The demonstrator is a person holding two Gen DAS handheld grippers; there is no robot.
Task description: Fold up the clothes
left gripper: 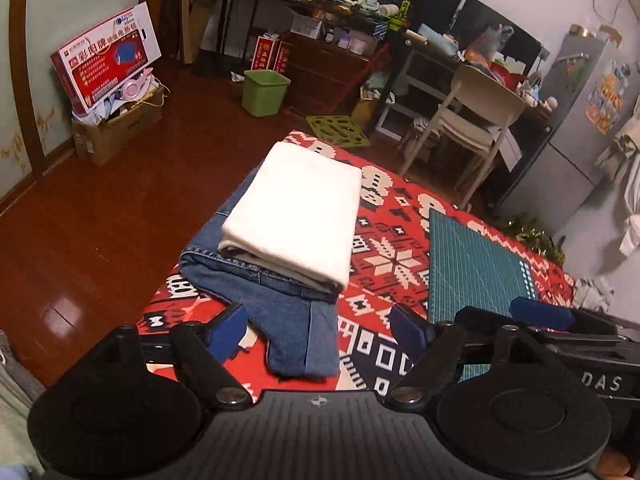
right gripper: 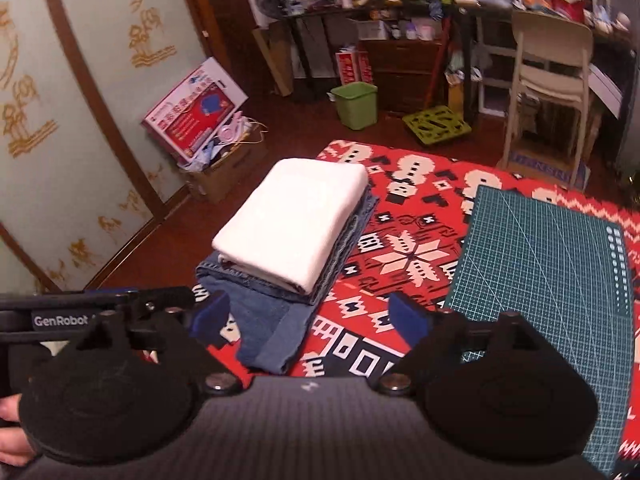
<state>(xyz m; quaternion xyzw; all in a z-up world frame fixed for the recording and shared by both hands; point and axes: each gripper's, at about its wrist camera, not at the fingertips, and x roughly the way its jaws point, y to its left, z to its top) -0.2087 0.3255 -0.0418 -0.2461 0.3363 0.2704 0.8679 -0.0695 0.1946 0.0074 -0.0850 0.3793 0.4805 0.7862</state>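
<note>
A folded white cloth (left gripper: 296, 216) (right gripper: 296, 220) lies on top of folded blue jeans (left gripper: 280, 300) (right gripper: 268, 320), stacked at the left edge of a red patterned tablecloth (left gripper: 384, 264) (right gripper: 400, 256). One denim flap sticks out toward me from under the stack. My left gripper (left gripper: 320, 326) is open, held above the near end of the jeans, with nothing between its blue pads. My right gripper (right gripper: 308, 316) is also open, hovering over the same denim flap. The right gripper's finger (left gripper: 544, 314) shows at the right of the left wrist view.
A green cutting mat (left gripper: 476, 264) (right gripper: 548, 272) lies on the cloth to the right of the stack. Beyond the table are a wooden floor, a green bin (left gripper: 264, 92), a cardboard box (left gripper: 116, 128), a white chair (right gripper: 548, 72) and cluttered desks.
</note>
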